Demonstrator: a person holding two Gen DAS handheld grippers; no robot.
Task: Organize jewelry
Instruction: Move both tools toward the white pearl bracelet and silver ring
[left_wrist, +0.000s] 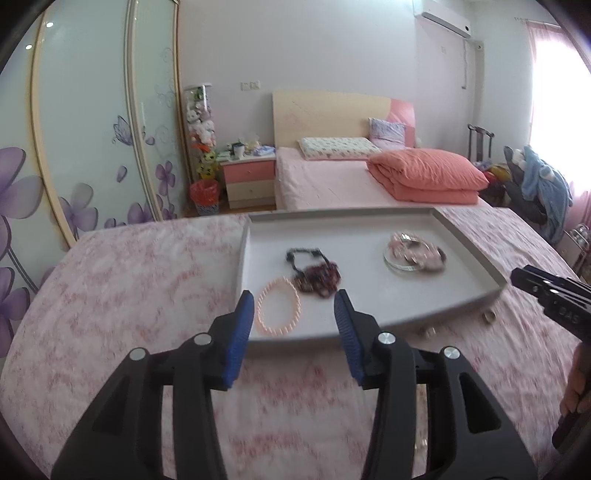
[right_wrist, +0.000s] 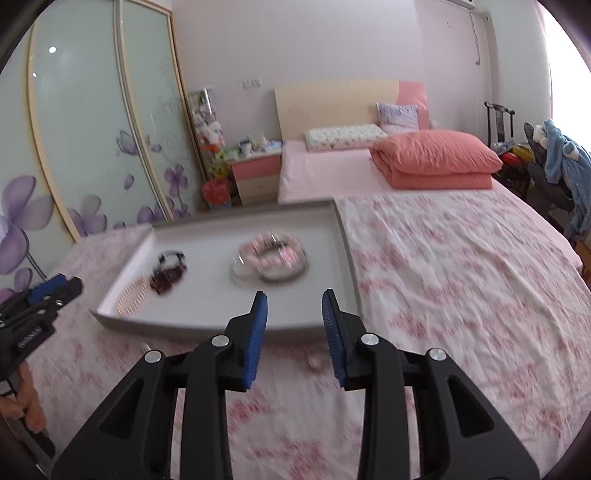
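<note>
A grey tray lies on the pink floral cloth. In it are a peach bead necklace, a dark red bead cluster and a pile of pink bracelets with a clear bangle. Two small rings lie on the cloth in front of the tray; one shows in the right wrist view. My left gripper is open and empty above the tray's near edge. My right gripper is open and empty, near the tray's front right corner.
Behind the cloth-covered surface is a bed with a folded coral quilt. A nightstand, a red bin and wardrobe doors stand at the left. A chair with blue clothes is at the right.
</note>
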